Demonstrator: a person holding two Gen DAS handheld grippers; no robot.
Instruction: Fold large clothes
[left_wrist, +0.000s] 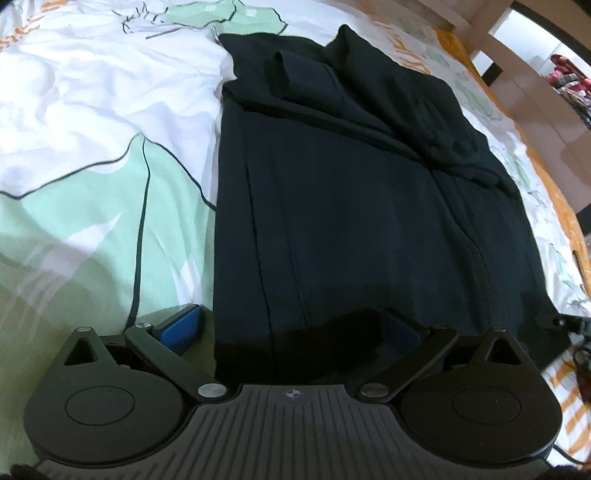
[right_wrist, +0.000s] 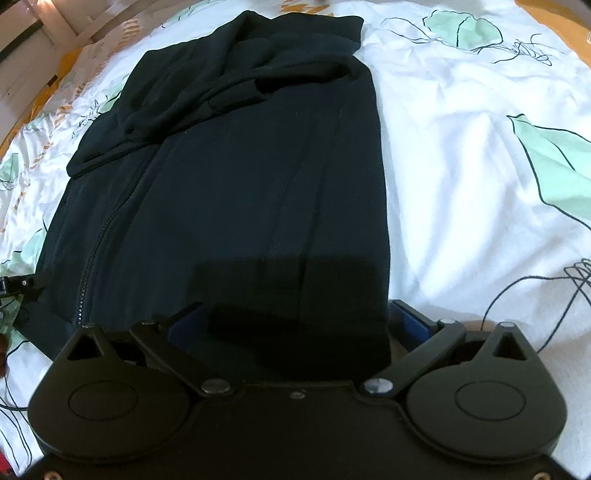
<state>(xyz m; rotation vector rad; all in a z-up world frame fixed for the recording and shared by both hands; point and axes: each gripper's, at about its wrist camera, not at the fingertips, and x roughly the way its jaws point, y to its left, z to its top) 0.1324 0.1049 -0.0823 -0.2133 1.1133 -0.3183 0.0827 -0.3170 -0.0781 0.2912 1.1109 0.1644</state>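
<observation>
A dark navy zip-up jacket (left_wrist: 351, 206) lies flat on the bed, its sides folded in and a sleeve laid across the upper part; it also shows in the right wrist view (right_wrist: 240, 177). My left gripper (left_wrist: 291, 328) is open, its blue-padded fingers (left_wrist: 183, 326) spread wide on either side of the jacket's near left edge. My right gripper (right_wrist: 299, 325) is open too, straddling the jacket's near right edge, one blue pad (right_wrist: 413, 323) on the sheet. The jacket's hem runs between both sets of jaws.
The bed cover (left_wrist: 92, 147) is white with green leaf shapes and orange marks; it also shows in the right wrist view (right_wrist: 480, 166). Wooden furniture (left_wrist: 535, 74) stands beyond the bed's far right side. A dark cable and small object (right_wrist: 14, 286) lie at the left.
</observation>
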